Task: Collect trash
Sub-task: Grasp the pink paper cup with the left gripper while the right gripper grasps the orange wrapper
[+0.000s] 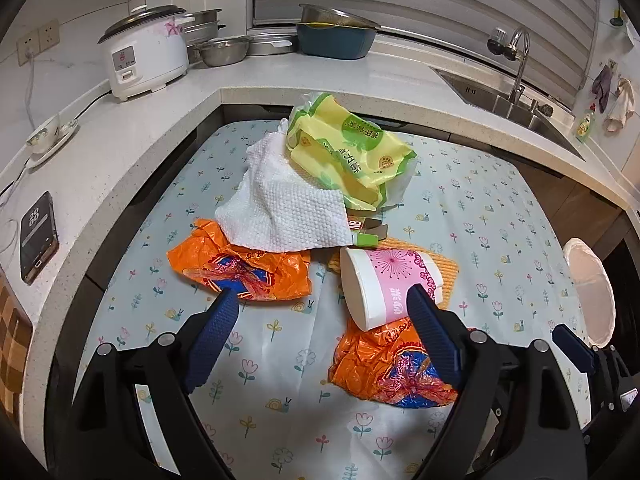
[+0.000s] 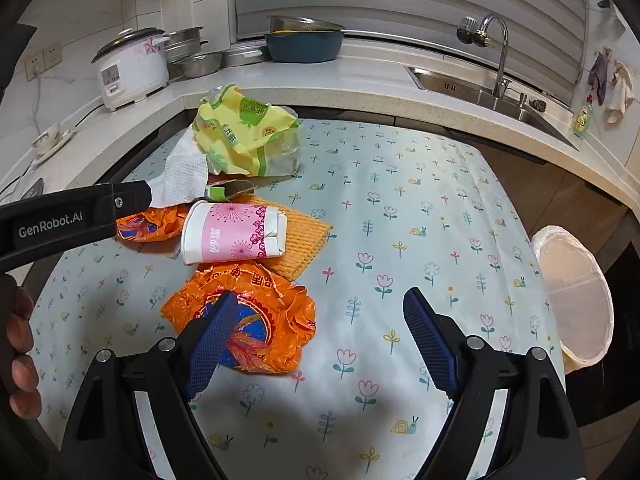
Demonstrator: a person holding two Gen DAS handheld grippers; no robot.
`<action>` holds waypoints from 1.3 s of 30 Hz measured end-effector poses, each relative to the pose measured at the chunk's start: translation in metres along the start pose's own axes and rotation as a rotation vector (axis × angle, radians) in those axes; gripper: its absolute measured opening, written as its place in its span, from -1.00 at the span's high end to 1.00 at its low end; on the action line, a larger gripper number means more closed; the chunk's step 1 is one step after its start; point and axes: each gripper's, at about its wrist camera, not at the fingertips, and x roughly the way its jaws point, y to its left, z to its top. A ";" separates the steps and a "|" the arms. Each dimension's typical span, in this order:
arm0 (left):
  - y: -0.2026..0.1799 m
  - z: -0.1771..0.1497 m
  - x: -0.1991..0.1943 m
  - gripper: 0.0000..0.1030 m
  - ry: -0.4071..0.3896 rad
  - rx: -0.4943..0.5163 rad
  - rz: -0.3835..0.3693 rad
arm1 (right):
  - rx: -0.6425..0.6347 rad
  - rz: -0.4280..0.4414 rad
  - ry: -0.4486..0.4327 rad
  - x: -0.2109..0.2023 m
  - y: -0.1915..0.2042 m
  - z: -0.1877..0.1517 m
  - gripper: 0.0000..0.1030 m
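Right gripper (image 2: pixel 324 316) agape over orange wrapper (image 2: pixel 276 320) (nothing held).

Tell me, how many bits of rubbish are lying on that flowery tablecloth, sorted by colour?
Orange: 3, two crumpled wrappers and a ribbed orange mat
Yellow-green: 1, plastic bag
White: 1, paper towel
Pink and white: 1, tipped paper cup
Green: 1, small box, partly hidden
Total: 7

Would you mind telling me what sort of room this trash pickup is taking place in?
Most likely a home kitchen: a rice cooker sits on the stone countertop, a steel sink with a curved faucet is set into it, and metal bowls are stacked nearby.
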 end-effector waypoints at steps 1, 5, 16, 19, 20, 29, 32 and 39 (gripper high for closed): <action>0.001 0.000 0.002 -0.59 0.004 -0.001 0.000 | 0.000 0.002 0.007 0.004 0.001 -0.001 -0.55; 0.001 0.000 0.012 -0.59 0.021 -0.004 0.000 | 0.001 0.008 0.034 0.018 0.003 -0.003 -0.51; -0.006 -0.003 0.045 -0.59 0.083 -0.007 -0.027 | 0.012 0.037 0.121 0.055 0.002 -0.012 0.07; -0.009 -0.002 0.052 -0.59 0.089 -0.007 -0.030 | 0.022 0.055 0.134 0.062 0.000 -0.014 0.35; -0.010 -0.001 0.054 -0.59 0.091 -0.008 -0.032 | 0.024 0.061 0.135 0.062 0.000 -0.014 0.41; -0.019 0.003 0.072 -0.53 0.113 -0.028 -0.064 | 0.032 0.084 0.121 0.060 -0.004 -0.011 0.67; -0.022 0.003 0.078 -0.33 0.131 -0.029 -0.080 | 0.035 0.084 0.118 0.058 -0.007 -0.011 0.69; -0.035 0.002 0.075 0.38 0.127 -0.002 -0.094 | 0.047 0.083 0.111 0.054 -0.015 -0.011 0.71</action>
